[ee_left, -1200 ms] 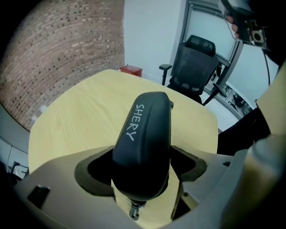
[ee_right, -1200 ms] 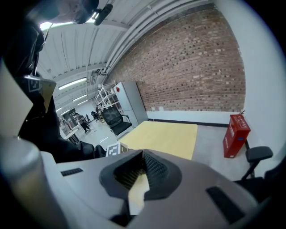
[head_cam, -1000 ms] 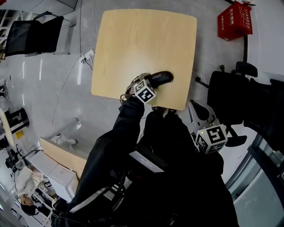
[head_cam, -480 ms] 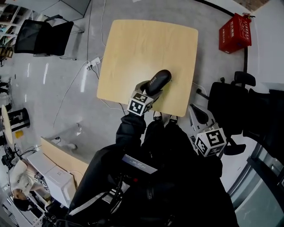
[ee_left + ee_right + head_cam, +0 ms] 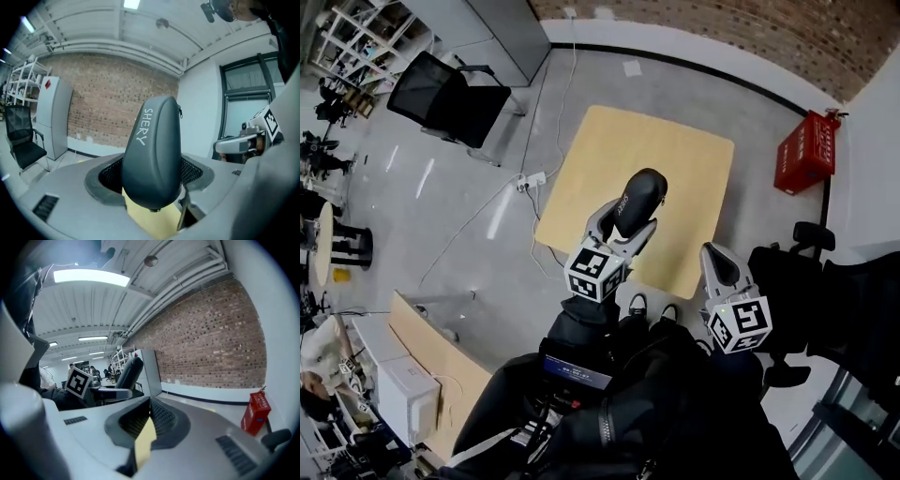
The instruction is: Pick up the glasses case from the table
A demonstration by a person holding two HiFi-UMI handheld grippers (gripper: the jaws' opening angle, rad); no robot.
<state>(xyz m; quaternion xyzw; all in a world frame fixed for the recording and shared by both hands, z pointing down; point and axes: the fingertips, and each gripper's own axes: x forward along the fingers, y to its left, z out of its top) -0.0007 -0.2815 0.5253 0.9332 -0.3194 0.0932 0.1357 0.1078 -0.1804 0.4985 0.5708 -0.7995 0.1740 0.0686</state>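
We look down on the light wooden square surface [image 5: 684, 159]. Our left gripper [image 5: 622, 228] is raised above its near edge, jaws clamped on the lower end of the dark grey oval glasses case [image 5: 641, 195]. The case stands nearly upright, lifted clear of the surface. Our right gripper [image 5: 719, 265] hangs by the near right corner, jaws pressed together with nothing between them.
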